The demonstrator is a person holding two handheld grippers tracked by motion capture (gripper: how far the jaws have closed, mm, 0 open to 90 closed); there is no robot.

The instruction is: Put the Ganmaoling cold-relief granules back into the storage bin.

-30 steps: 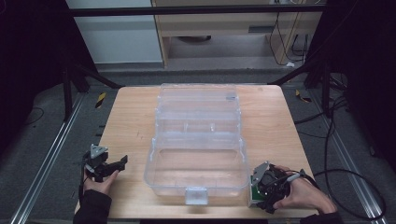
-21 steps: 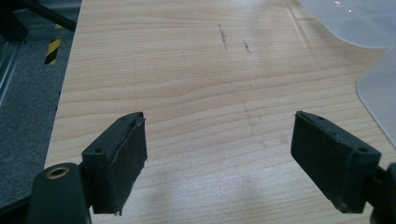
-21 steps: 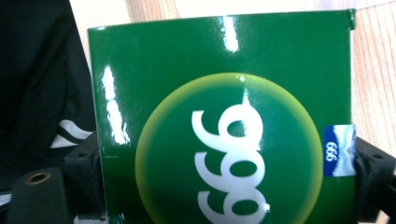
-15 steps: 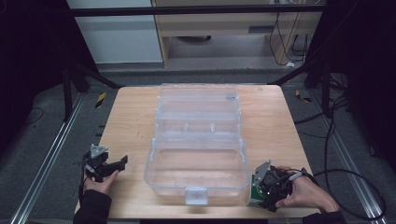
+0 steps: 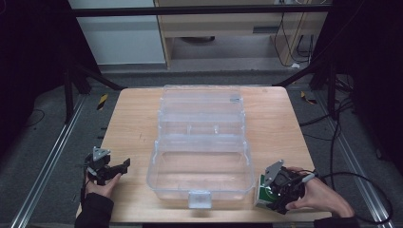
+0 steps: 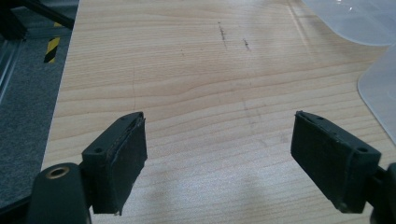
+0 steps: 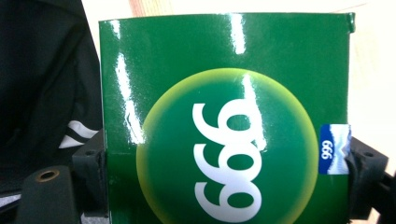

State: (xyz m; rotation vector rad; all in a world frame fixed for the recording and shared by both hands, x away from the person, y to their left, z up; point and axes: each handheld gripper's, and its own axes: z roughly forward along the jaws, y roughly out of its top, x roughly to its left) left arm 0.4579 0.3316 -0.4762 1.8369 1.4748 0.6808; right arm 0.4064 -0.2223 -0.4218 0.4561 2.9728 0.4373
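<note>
Left gripper (image 5: 124, 164) idle near the table (image 5: 133, 123) edge, jaws spread, nothing between. Clear open box (image 5: 202, 147) sits mid-table. Right gripper (image 5: 264, 194) pinches the green carton (image 7: 224, 121) beside the box's near right corner; next is likely lifting it over the wall into the tray.

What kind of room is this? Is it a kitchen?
Probably not a kitchen; it looks like a lab or workshop. A wooden table stands on a grey floor between metal rails, with loose cables nearby and plain cabinets behind.
</note>
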